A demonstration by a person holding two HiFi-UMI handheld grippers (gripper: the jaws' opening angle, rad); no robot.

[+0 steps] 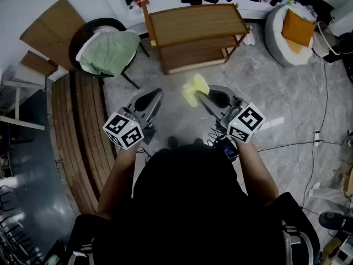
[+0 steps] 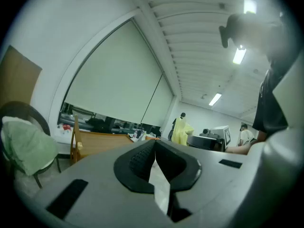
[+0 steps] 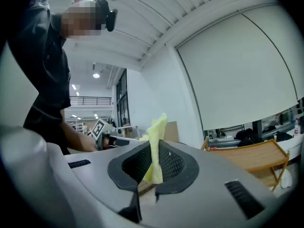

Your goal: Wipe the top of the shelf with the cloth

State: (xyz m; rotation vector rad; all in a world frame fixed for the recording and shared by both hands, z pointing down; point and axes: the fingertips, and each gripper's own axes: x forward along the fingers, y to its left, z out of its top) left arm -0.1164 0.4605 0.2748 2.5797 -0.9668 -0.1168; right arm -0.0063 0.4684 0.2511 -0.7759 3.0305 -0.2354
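A: Floor first: what is it like?
B: Grey marbled floor (image 1: 276, 93), with thin cables (image 1: 292, 144) trailing across it on the right. Long wooden slats (image 1: 83, 126) lie side by side along the left.

A: And the shelf?
B: The three-tier wooden shelf (image 1: 193, 16) stands near the far wall, and its top board is bare. To its left is a black chair (image 1: 102, 21) with a pale green blanket (image 1: 110, 51) heaped on it. Sheets of cardboard (image 1: 49, 18) lean on the wall beyond that. To the shelf's right sits a grey beanbag (image 1: 274, 24) carrying an orange cushion (image 1: 298, 29).

A: Where is the cloth?
B: The yellow cloth (image 1: 194, 87) hangs in the air in front of the shelf, clear of its top. The right gripper (image 1: 200, 96) has its jaws clamped on it. In the right gripper view the fabric stands up between the ribbed pads.

A: The other tool?
B: The left gripper (image 1: 159, 93) is just beside it, jaws pressed together with nothing between them.

A: Anything overhead?
B: The gripper views show a white ribbed ceiling (image 2: 199, 27) with strip lights (image 2: 239, 55). A large pale roller blind (image 2: 114, 84) hangs behind the shelf.
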